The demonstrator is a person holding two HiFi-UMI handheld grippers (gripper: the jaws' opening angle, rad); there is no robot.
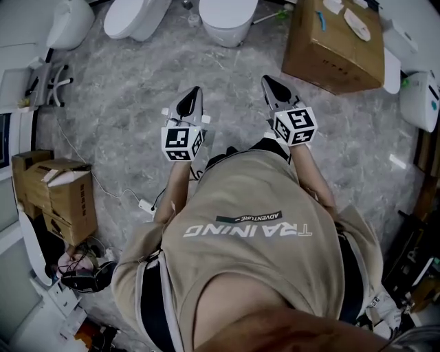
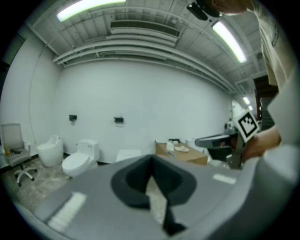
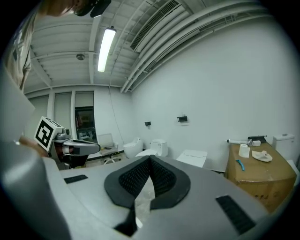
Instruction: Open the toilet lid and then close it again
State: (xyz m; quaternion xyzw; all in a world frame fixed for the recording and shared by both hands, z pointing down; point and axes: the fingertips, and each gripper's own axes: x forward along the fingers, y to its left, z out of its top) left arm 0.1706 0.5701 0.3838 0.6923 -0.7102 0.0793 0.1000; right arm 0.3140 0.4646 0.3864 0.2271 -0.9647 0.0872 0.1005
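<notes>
Floor (image 1: 124,130) of grey marbled stone fills the head view, with the person's tan shirt (image 1: 261,254) low in the picture. The left gripper (image 1: 196,91) and the right gripper (image 1: 267,81) are held out side by side above the floor, apart from each other, and both point toward the far wall. Ahead of them, between their two lines, stands a white toilet with its toilet lid (image 1: 227,14) down, well apart from both grippers. Two more toilets (image 1: 134,17) stand to its left, and a cardboard box (image 1: 330,48) sits to its right.

In the left gripper view the left gripper (image 2: 151,159) has its jaws closed, tips touching and nothing held between them. The toilet lid (image 2: 127,154) shows flat and white just above the jaw tips, far off by the white wall. The cardboard box (image 2: 187,157) is to its right, and the right gripper (image 2: 199,140) reaches in from the right edge.

In the right gripper view the right gripper (image 3: 150,160) is likewise closed tip to tip and empty. The toilet lid (image 3: 193,157) lies down, to the right of the jaws and well away. The left gripper (image 3: 95,148) shows at the left, and the cardboard box (image 3: 260,176) at the right.
</notes>
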